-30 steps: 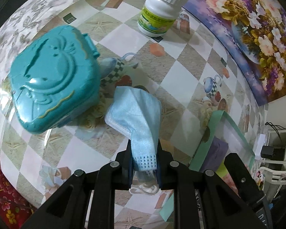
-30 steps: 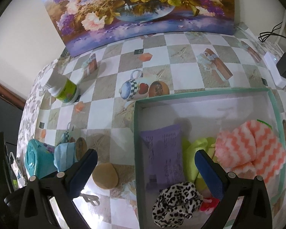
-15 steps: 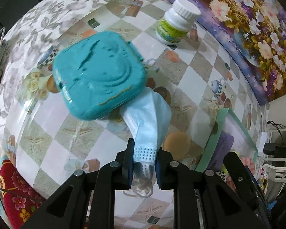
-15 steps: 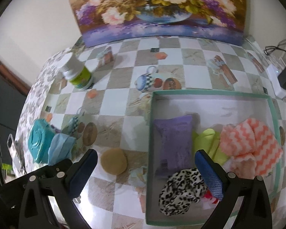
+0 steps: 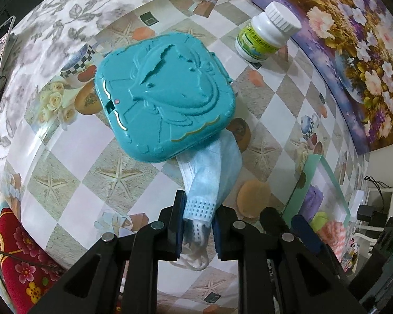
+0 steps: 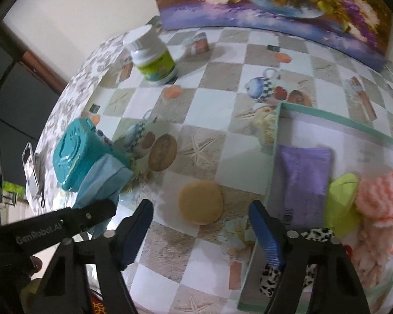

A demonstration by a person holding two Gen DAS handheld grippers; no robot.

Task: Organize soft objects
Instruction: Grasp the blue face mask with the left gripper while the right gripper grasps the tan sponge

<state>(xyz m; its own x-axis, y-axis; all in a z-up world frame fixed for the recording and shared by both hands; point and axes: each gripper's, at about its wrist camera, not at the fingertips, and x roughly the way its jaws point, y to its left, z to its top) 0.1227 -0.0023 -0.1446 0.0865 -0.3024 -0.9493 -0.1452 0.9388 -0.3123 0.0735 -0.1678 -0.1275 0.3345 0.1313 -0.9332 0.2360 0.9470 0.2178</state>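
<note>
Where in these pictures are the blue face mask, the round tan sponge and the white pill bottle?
blue face mask (image 5: 217, 167), left wrist view, middle of its folded cloth.
round tan sponge (image 6: 200, 202), right wrist view, centre of its top.
white pill bottle (image 5: 262, 41), left wrist view, on its green label.

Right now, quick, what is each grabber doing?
Left gripper: jaws shut on the blue face mask.
Right gripper: jaws open and just closing in, nothing held, the tan sponge lying between them.
</note>
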